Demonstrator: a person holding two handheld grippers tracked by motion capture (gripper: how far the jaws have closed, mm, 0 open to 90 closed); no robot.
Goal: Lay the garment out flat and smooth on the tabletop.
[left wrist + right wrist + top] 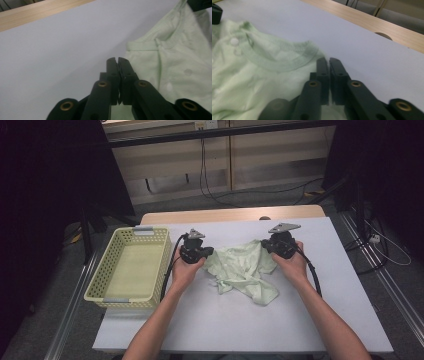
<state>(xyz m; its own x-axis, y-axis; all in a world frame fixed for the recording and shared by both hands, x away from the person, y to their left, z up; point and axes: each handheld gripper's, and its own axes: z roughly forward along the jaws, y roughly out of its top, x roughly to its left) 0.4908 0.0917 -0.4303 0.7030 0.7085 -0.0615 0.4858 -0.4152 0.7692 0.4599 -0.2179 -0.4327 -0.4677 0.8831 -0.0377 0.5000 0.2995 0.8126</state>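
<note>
Fingers [117,65] [329,65] are pressing together at the pale green garment's [243,270] edges; whether you're pinching cloth is hidden.

A pale green garment [243,270] lies crumpled at the centre of the frame on a white table [310,320]. The left gripper [196,249] sits at its left edge and the right gripper [281,243] at its upper right edge, each held by 1 hand. A yellow perforated basket [131,267] stands at centre left. Cables [210,190] trail over the floor at the top.
</note>
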